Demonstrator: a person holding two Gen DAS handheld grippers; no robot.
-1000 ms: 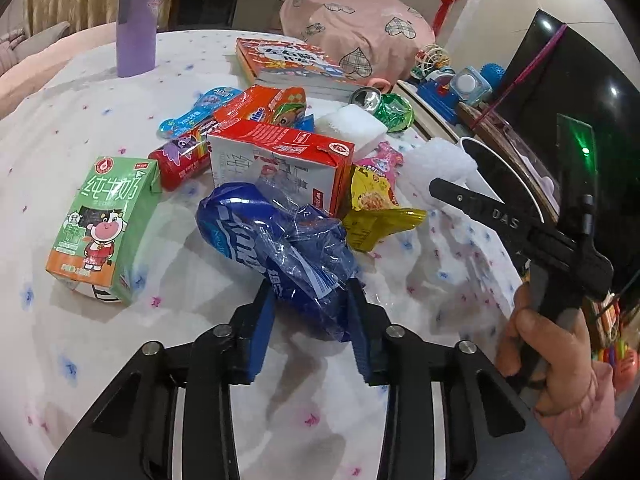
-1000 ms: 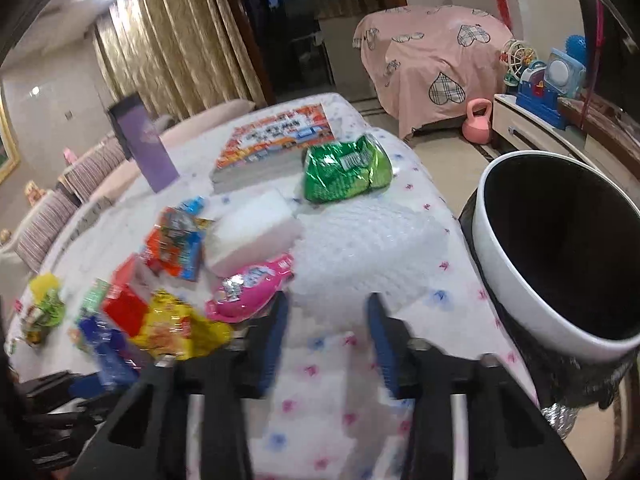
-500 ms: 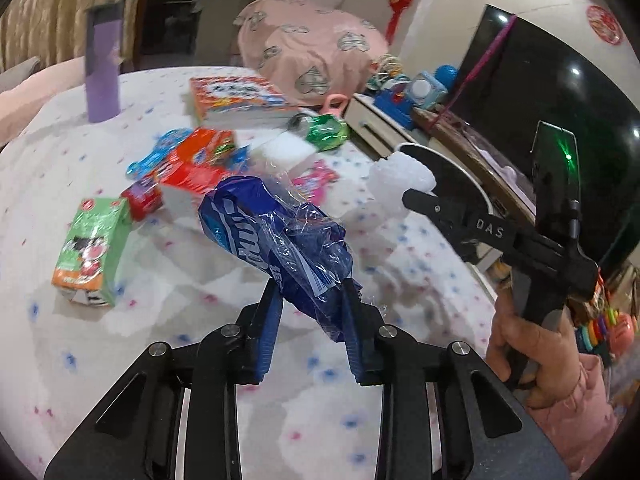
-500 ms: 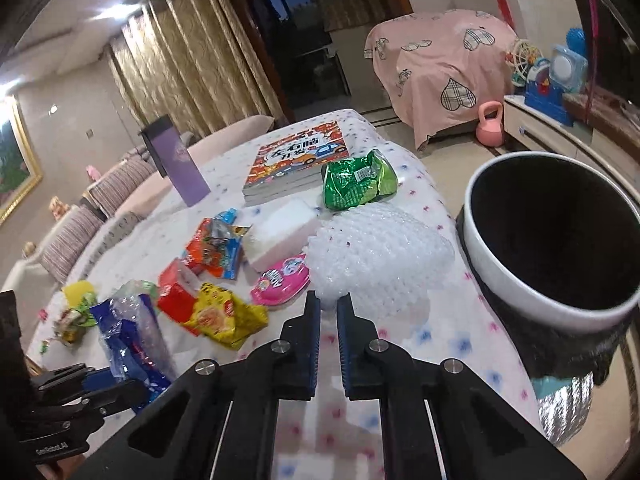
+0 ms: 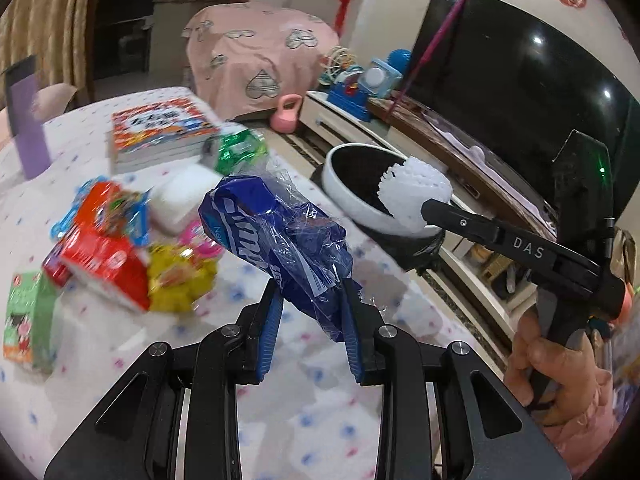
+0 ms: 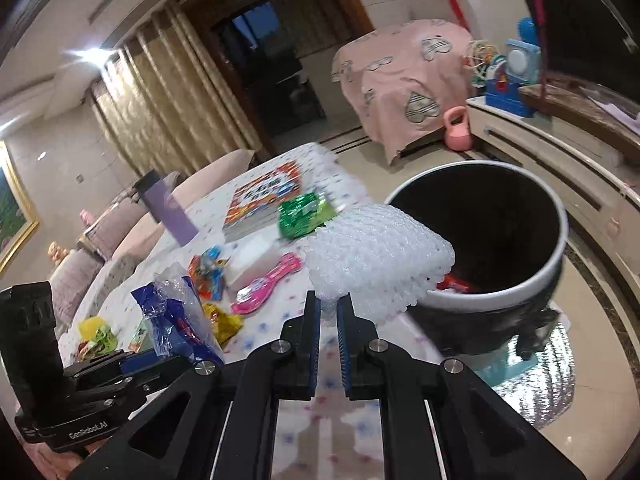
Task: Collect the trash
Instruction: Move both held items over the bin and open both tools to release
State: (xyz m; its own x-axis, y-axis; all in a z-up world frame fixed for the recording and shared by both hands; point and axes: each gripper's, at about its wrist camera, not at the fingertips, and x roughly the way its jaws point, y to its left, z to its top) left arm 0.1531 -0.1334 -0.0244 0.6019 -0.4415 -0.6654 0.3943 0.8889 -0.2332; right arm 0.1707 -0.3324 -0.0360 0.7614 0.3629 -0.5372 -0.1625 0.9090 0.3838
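The right gripper (image 6: 329,312) pinches a white bumpy foam net (image 6: 380,252) at the rim of the round white bin (image 6: 560,248). The left gripper (image 5: 310,320) squeezes a crinkly blue plastic bag (image 5: 276,232) above the table. Next, I think, both must open over the bin

gold curtains (image 6: 160,120) | dark television (image 5: 500,80) | pink-covered furniture (image 5: 260,60) | glossy floor (image 6: 600,360)

Since a second ago the right hand-held gripper (image 6: 329,308) has closed on the white foam net (image 6: 376,256) and lifted it off the table (image 5: 120,368) to the bin (image 6: 560,240) rim, while the left hand-held gripper (image 5: 313,312) has raised the blue plastic bag (image 5: 276,236) clear of the table.
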